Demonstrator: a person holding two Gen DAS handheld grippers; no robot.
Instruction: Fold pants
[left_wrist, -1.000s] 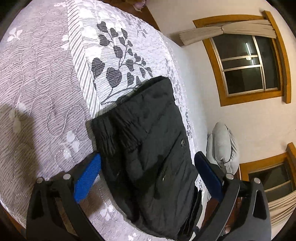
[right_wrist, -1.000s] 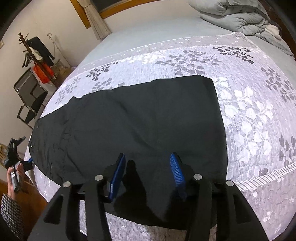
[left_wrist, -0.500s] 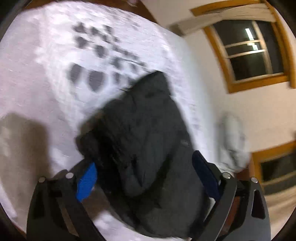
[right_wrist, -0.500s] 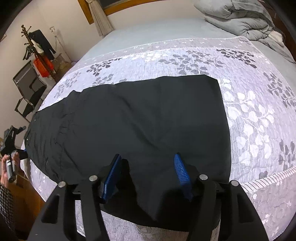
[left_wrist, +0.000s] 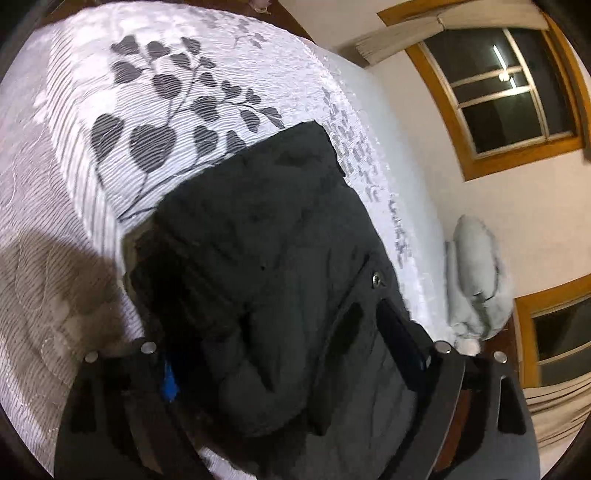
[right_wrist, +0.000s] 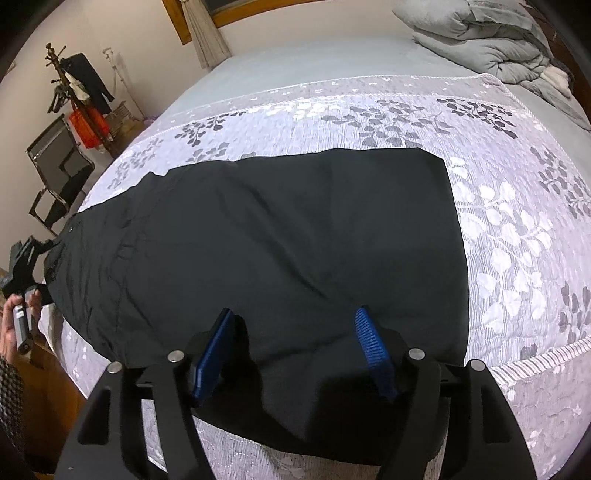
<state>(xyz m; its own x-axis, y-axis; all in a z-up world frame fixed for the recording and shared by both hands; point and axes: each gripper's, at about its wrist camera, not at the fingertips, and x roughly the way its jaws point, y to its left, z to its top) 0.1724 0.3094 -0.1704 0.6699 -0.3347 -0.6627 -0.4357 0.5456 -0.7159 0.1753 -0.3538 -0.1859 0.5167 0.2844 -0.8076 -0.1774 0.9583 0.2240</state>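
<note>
Black pants lie flat across the bed, legs folded together, waist at the left and hems at the right. My right gripper is open, its blue pads straddling the near edge of the pants by the leg end. My left gripper is open at the waist end, and the waistband with its snap button bulges up between the two fingers, hiding most of the pads. The left gripper also shows in the right wrist view, in a hand at the far left edge.
The bed has a white bedspread with grey leaf print. A grey duvet is bunched at the back right. A chair and coat rack stand beyond the bed's left side. Windows are on the wall.
My left gripper has moved forward and down over the waistband, so the cloth now fills the gap between its fingers. My right gripper stays near the front edge, shifted slightly.
</note>
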